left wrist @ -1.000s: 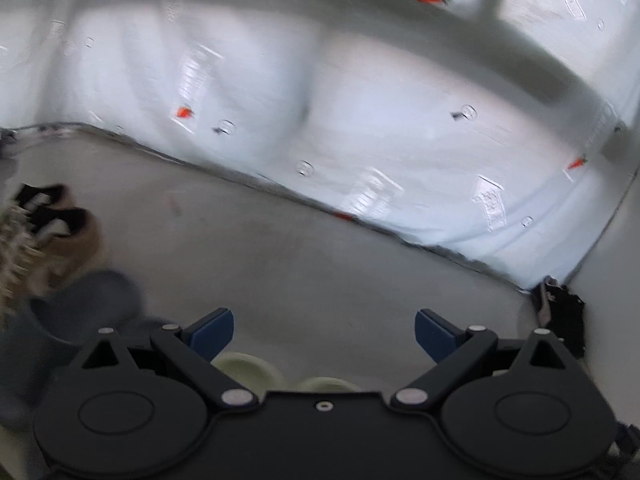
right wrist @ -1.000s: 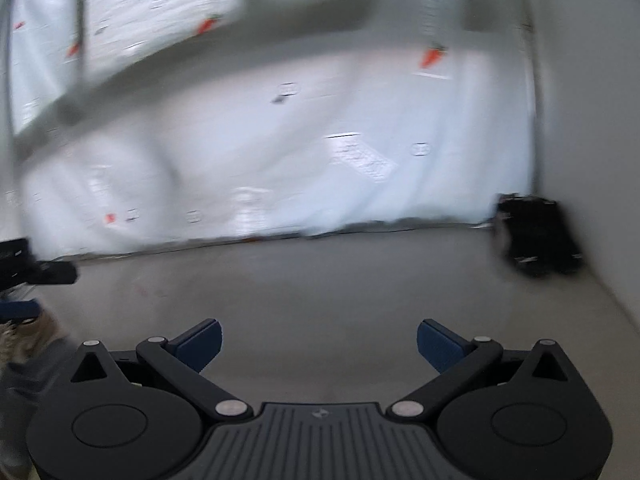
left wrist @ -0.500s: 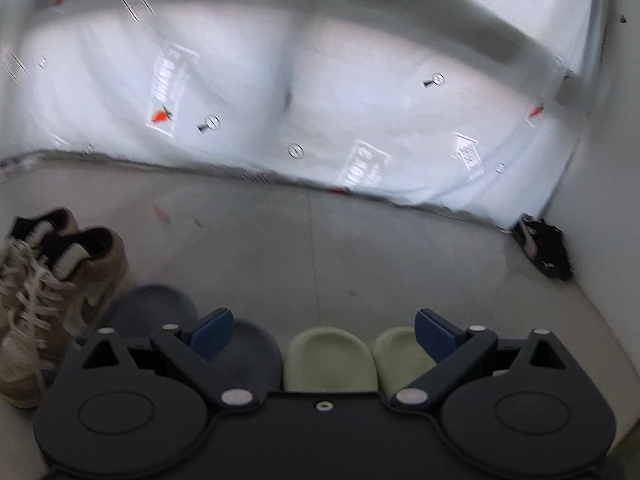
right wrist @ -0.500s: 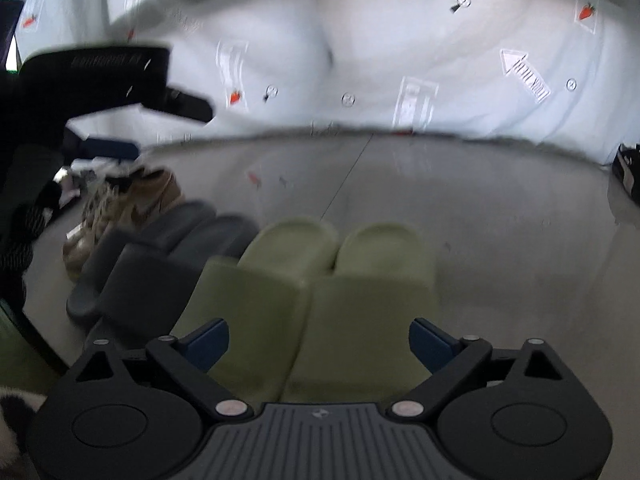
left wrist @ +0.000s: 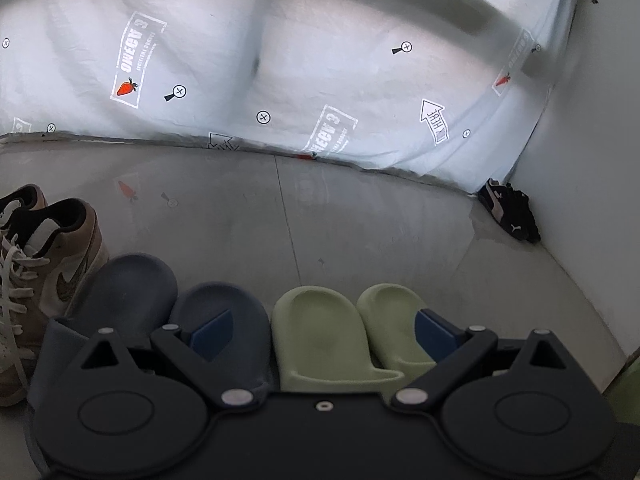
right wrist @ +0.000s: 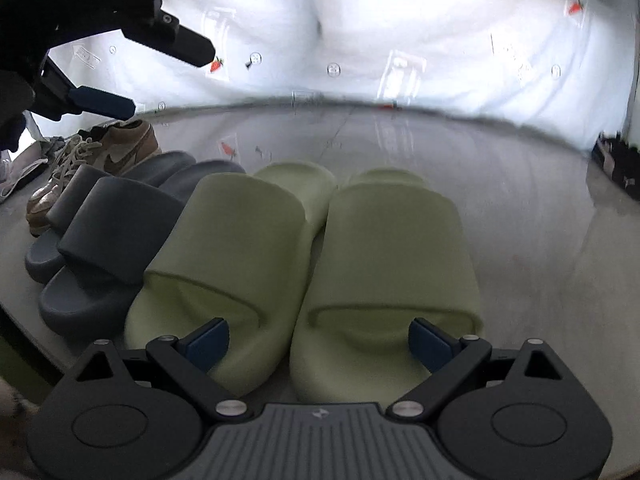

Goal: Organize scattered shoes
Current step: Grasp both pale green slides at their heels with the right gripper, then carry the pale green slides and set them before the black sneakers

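Several shoes stand in a row on the grey floor. From the left come brown sneakers (left wrist: 60, 264) (right wrist: 124, 152), a pair of dark blue slides (left wrist: 136, 292) (right wrist: 116, 232) and a pair of pale green slides (left wrist: 316, 328) (right wrist: 392, 252). My left gripper (left wrist: 322, 332) hovers open above the heels of the slides and holds nothing. My right gripper (right wrist: 320, 342) is open just in front of the green slides' straps, also with nothing in it. In the right wrist view the left gripper (right wrist: 168, 80) shows at the upper left, above the sneakers.
A pair of black shoes (left wrist: 510, 212) (right wrist: 620, 164) lies in the far right corner by the white wall (left wrist: 592, 160). A printed white sheet (left wrist: 320, 60) hangs along the back. Bare floor (left wrist: 360, 220) stretches between the row and the sheet.
Both views have swung down from the back sheet and floor onto the shoe row. The green and blue slides now fill the right wrist view. Both grippers have stayed open.
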`<act>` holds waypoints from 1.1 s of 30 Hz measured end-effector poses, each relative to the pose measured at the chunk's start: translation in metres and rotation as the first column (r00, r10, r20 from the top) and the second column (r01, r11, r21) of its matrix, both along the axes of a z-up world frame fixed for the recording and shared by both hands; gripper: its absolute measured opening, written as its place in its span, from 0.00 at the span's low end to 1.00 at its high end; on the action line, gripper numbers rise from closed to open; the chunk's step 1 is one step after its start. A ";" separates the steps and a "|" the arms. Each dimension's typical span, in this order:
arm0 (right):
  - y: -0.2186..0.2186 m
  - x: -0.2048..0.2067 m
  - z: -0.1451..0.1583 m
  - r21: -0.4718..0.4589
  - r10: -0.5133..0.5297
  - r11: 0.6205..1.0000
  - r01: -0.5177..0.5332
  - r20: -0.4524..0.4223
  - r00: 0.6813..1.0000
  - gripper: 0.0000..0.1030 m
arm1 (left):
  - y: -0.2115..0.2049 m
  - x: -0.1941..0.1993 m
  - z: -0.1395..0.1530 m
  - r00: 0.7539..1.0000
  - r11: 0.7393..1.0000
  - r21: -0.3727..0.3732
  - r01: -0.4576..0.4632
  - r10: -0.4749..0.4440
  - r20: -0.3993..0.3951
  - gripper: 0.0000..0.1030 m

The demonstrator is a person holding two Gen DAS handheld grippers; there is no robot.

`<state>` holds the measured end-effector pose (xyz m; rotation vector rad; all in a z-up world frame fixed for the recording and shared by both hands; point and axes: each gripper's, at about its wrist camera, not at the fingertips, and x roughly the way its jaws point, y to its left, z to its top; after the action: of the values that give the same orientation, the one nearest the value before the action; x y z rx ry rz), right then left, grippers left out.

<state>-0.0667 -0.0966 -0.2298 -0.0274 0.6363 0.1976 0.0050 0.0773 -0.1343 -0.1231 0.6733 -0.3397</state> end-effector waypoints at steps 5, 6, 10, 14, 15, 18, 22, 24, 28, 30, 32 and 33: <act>0.001 -0.005 -0.009 0.007 -0.005 1.000 0.004 0.099 0.995 0.93 | 0.000 0.004 -0.003 1.000 1.000 0.001 0.001 -0.001 -0.020 0.95; 0.001 -0.005 -0.010 0.013 -0.001 1.000 0.000 0.114 0.993 0.91 | 0.000 0.004 -0.003 1.000 1.000 0.001 0.002 -0.002 -0.023 0.95; 0.002 -0.003 -0.010 0.020 0.000 1.000 -0.003 0.146 0.989 0.71 | -0.001 0.007 -0.004 0.999 1.000 0.003 0.006 -0.006 -0.035 0.95; 0.008 -0.002 -0.005 -0.028 0.047 0.999 -0.043 0.166 0.985 0.49 | -0.004 0.011 -0.001 1.000 1.000 -0.010 0.012 -0.013 -0.028 0.95; 0.009 -0.001 -0.003 -0.042 0.056 0.998 -0.049 0.170 0.984 0.44 | -0.004 0.011 0.000 1.000 1.000 -0.013 0.015 -0.015 -0.024 0.95; 0.011 0.000 0.006 -0.050 0.073 0.997 -0.065 0.192 0.979 0.31 | -0.005 0.012 0.005 1.000 1.000 -0.021 0.018 -0.018 -0.006 0.95; 0.007 0.011 0.025 0.001 0.049 0.999 -0.050 0.173 0.984 0.30 | -0.003 0.015 0.013 1.000 0.999 -0.036 0.009 -0.008 0.016 0.95; 0.003 0.017 0.034 0.018 0.034 0.999 -0.037 0.163 0.986 0.31 | -0.002 0.017 0.018 1.000 0.999 -0.047 0.001 0.000 0.024 0.95; -0.010 0.026 0.052 0.038 -0.002 0.999 -0.004 0.153 0.988 0.32 | -0.005 0.021 0.026 0.999 0.998 -0.070 -0.004 0.007 0.046 0.95; -0.017 0.030 0.062 0.039 -0.027 0.999 0.021 0.159 0.987 0.33 | -0.009 0.023 0.030 0.998 0.996 -0.084 0.001 0.004 0.058 0.95; -0.027 0.032 0.074 0.033 -0.058 0.998 0.053 0.175 0.983 0.35 | -0.015 0.026 0.034 0.997 0.995 -0.101 0.011 -0.003 0.072 0.95; -0.032 0.033 0.080 0.030 -0.077 0.997 0.073 0.185 0.980 0.37 | -0.019 0.027 0.036 0.997 0.994 -0.107 0.018 -0.009 0.079 0.95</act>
<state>-0.0339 -0.1288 -0.1501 0.0008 0.4473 0.1279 0.0315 0.0582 -0.0984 -0.2073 0.5782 -0.3924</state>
